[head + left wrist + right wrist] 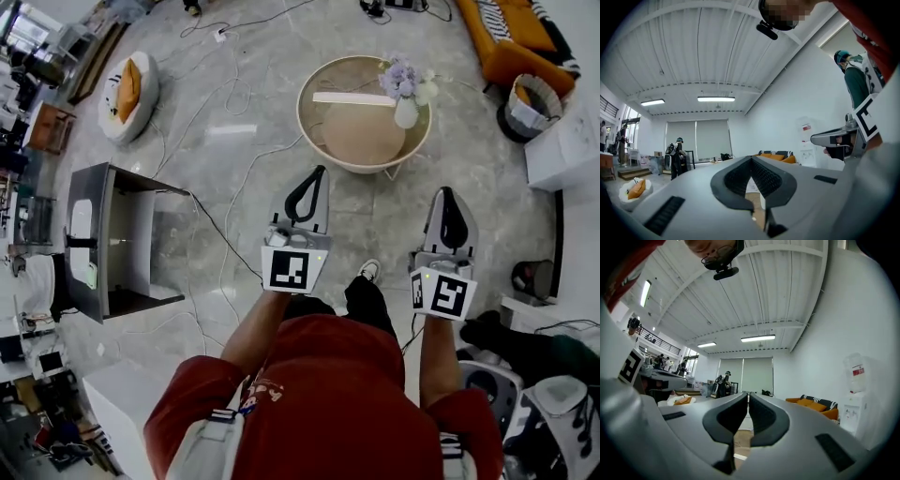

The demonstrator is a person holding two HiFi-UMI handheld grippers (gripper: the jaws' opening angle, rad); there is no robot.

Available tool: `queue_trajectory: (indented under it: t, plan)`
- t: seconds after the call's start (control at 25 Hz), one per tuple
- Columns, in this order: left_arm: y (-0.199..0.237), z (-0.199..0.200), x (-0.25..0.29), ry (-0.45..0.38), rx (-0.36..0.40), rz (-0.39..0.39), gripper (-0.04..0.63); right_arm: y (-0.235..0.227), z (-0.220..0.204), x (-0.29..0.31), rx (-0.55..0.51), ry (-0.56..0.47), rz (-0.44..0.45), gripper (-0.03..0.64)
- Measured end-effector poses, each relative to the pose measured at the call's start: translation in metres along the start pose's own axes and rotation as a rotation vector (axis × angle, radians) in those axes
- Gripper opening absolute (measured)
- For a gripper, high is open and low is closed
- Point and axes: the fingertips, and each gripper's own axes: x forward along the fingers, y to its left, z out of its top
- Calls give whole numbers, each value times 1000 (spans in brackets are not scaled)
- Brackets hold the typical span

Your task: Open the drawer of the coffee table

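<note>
The round coffee table (361,141) with a cream rim and tan top stands on the marble floor ahead of me. A white vase of pale flowers (405,94) and a flat white strip (353,97) lie on it; no drawer shows from above. My left gripper (320,172) is shut and empty, its tip just short of the table's near rim. My right gripper (447,191) is held level to the right of the table, jaws together, nothing in them. In the left gripper view the jaws (751,159) meet; in the right gripper view (748,394) they also meet.
An orange sofa (516,33), a basket (530,103) and a white box (567,145) stand at the right. A dark open cabinet (112,239) sits at the left, a round floor cushion (128,94) beyond it. Cables (225,216) trail across the floor.
</note>
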Motion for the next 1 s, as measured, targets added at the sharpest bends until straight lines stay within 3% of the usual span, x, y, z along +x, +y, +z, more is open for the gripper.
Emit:
queue_trajectory:
  t: [0.36, 0.76, 1.0]
  plan:
    - [7, -9, 59, 14, -7, 4, 12, -35, -13, 64, -6, 0, -16, 25]
    - [57, -24, 78, 15, -25, -51, 12, -3, -22, 99, -4, 15, -88, 25]
    - [76, -72, 92, 77, -50, -90, 12, 26, -67, 119, -6, 49, -72, 25]
